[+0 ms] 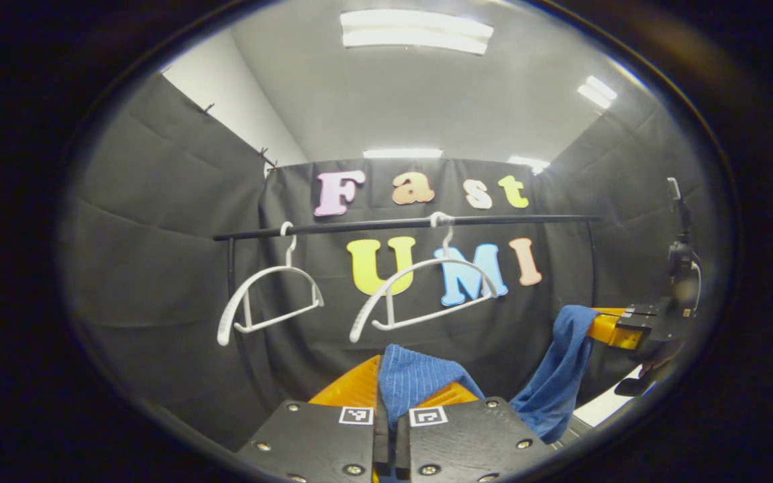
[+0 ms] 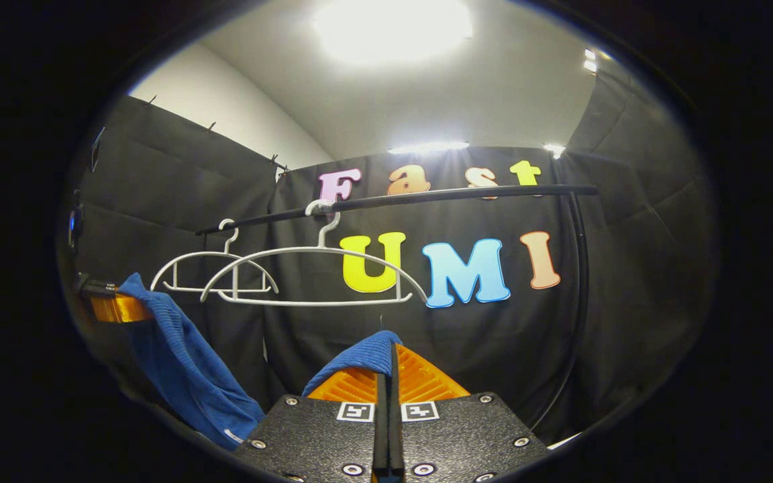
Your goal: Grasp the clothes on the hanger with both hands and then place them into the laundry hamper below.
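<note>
The blue garment (image 1: 420,379) is being pinched between the closed fingers of the left gripper (image 1: 390,386) and the right gripper (image 2: 386,369) (one end in each), sagging between them below two bare white hangers (image 2: 306,268) on the black rail (image 1: 400,223).
</note>
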Motion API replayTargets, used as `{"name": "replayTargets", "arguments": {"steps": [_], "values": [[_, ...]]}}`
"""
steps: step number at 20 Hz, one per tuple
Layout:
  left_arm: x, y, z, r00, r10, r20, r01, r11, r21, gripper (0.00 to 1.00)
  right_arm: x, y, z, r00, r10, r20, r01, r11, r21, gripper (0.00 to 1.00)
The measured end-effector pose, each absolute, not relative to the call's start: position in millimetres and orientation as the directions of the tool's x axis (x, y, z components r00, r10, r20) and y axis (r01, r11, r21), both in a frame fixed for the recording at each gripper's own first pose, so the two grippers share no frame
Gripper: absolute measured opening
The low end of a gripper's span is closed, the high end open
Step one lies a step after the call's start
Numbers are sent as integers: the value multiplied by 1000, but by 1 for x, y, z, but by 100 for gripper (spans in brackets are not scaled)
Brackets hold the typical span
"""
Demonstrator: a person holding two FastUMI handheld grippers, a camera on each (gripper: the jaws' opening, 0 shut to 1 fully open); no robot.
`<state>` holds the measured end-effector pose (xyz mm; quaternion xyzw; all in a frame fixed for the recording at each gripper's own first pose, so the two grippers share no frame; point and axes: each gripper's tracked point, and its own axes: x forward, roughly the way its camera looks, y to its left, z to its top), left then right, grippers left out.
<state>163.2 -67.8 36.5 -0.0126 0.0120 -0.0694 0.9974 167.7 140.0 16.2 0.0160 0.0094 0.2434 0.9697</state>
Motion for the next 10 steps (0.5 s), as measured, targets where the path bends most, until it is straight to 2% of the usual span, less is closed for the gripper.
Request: {"name": "replayTargets", "arguments": {"steps": [1,2,7,10], "values": [[159,-75,33,987,-158,-21,157,987,-30,10,160,144,14,879,476,-18,-475,879,43,0],[156,-81,30,984,-174,-23,173,984,-37,4,152,147,12,877,479,-26,-478,877,51,0],[134,-113,4,969,-247,-34,245,969,-35,5,113,155,-14,866,494,-81,-491,869,53,0],[116,-136,-29,954,-291,-69,289,957,-38,4,95,162,-50,848,508,-150,-506,861,56,1]]}}
